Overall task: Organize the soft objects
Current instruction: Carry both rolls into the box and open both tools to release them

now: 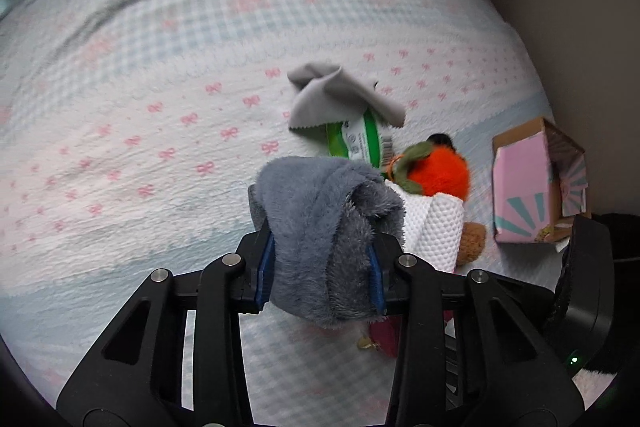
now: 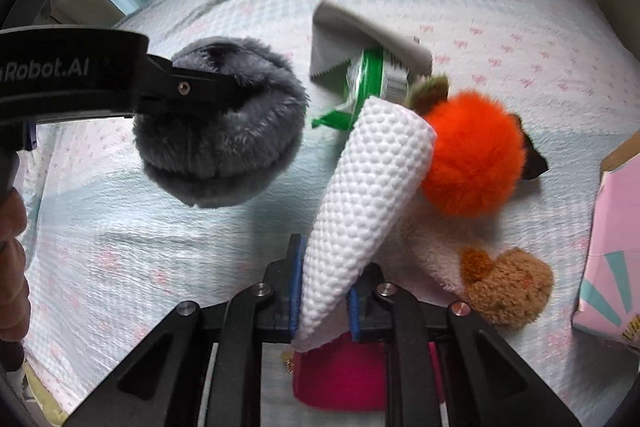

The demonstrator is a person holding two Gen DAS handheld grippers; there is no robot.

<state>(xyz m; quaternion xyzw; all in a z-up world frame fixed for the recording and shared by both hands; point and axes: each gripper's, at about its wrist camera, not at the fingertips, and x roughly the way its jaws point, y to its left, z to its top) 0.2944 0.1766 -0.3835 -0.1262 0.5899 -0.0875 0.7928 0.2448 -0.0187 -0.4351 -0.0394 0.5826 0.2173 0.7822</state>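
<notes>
Grey plush (image 1: 320,243) pinched in my left fingers (image 1: 320,279) | right fingers (image 2: 324,303) pinching white textured cloth (image 2: 360,195) | risk: cloth slips, shallow tip grip.

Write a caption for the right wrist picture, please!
Right gripper pinches a white bumpy cloth while the left gripper lifts a grey fluffy pouf over the bed.

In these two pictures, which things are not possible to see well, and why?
- Green packet, left wrist view: grey cloth covers its top, print blurred.
- Red item, right wrist view: the right tongs and white dimpled cloth hide most of it.
- Pink box: cut by the edge.
</notes>
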